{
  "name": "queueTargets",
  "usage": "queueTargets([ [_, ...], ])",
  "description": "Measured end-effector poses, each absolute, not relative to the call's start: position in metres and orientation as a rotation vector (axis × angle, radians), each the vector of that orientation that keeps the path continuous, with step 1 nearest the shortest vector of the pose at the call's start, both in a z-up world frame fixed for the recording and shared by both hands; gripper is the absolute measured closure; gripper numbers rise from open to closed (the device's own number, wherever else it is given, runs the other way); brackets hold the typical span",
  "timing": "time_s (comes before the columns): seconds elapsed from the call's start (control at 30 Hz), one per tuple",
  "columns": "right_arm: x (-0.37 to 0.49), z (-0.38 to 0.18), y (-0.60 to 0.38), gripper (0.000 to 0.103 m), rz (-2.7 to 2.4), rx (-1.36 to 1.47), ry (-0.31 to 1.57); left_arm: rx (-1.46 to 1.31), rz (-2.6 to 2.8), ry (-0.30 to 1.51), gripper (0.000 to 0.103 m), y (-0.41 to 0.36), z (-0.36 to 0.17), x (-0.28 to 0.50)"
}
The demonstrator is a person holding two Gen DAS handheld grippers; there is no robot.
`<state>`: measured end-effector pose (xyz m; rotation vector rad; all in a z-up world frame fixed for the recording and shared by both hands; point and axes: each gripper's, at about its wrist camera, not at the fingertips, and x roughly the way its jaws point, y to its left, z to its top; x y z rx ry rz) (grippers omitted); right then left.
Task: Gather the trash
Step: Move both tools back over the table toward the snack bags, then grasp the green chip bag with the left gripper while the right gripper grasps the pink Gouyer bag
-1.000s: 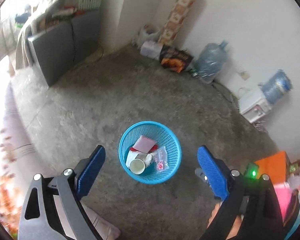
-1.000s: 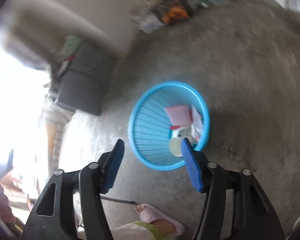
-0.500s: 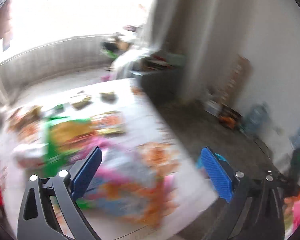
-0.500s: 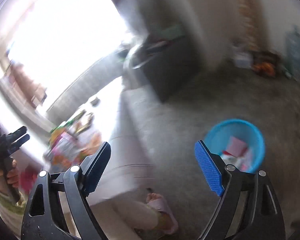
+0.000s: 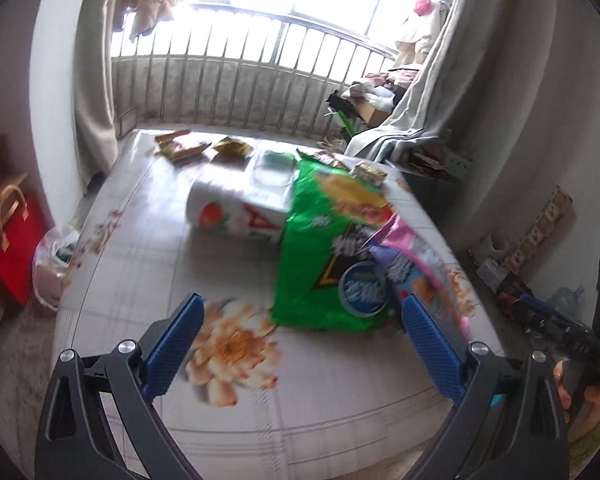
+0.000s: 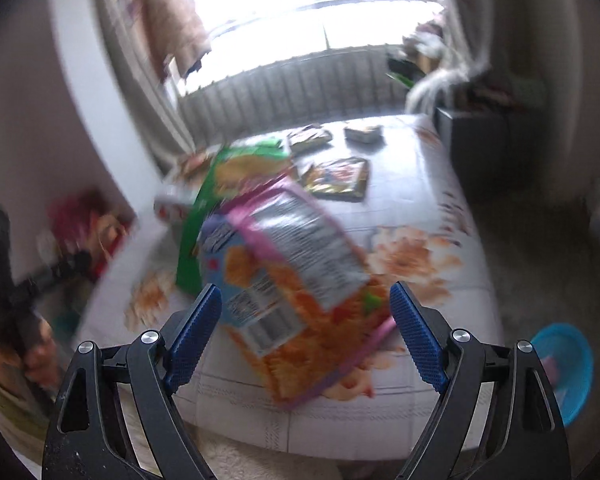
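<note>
Snack bags lie on a floral-cloth surface (image 5: 148, 264). In the left wrist view a green bag (image 5: 320, 256) lies in the middle, with a pink and purple bag (image 5: 416, 264) overlapping its right side and a white pack (image 5: 236, 212) behind. My left gripper (image 5: 300, 308) is open above the cloth, just short of the green bag. In the right wrist view the pink bag (image 6: 292, 264) lies right ahead of my right gripper (image 6: 306, 292), which is open and holds nothing. The blue trash basket (image 6: 568, 364) stands on the floor at the lower right.
Small wrappers (image 5: 184, 146) and a dark foil wrapper (image 6: 340, 180) lie farther back on the cloth. A red gift bag (image 5: 8, 240) and a white plastic bag (image 5: 52, 264) stand at the left. A balcony railing (image 5: 240, 80) is behind, and a dark cabinet (image 6: 492, 152) at the right.
Both grippers have swung away from the blue basket on the floor and up to the cloth-covered surface with the bags. The right jaws stand wider than a second ago.
</note>
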<state>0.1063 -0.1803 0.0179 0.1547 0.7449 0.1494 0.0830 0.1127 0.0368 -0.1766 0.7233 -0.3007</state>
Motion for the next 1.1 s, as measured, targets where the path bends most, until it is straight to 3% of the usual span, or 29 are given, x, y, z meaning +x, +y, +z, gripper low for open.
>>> queueTargets([
  [0.13, 0.107, 0.0, -0.136, 0.021, 0.138, -0.025, 0.776, -0.197, -0.289, 0.75, 0.006, 0.126, 0.022, 0.084],
  [0.5, 0.114, -0.024, -0.103, 0.021, 0.001, -0.187, 0.835, -0.243, -0.312, 0.735, 0.007, 0.144, 0.022, 0.106],
  [0.67, 0.122, -0.035, -0.083, 0.021, -0.061, -0.32, 0.816, -0.285, -0.343, 0.761, 0.018, 0.142, 0.017, 0.116],
  [0.93, 0.135, -0.046, -0.064, 0.023, -0.153, -0.466, 0.777, -0.32, -0.41, 0.804, 0.044, 0.137, 0.01, 0.127],
  [1.0, 0.137, -0.048, -0.063, 0.03, -0.166, -0.478, 0.783, -0.329, -0.426, 0.803, 0.048, 0.136, 0.011, 0.13],
  [1.1, 0.139, -0.045, -0.071, 0.054, -0.158, -0.411, 0.815, -0.355, -0.461, 0.802, 0.05, 0.134, 0.011, 0.139],
])
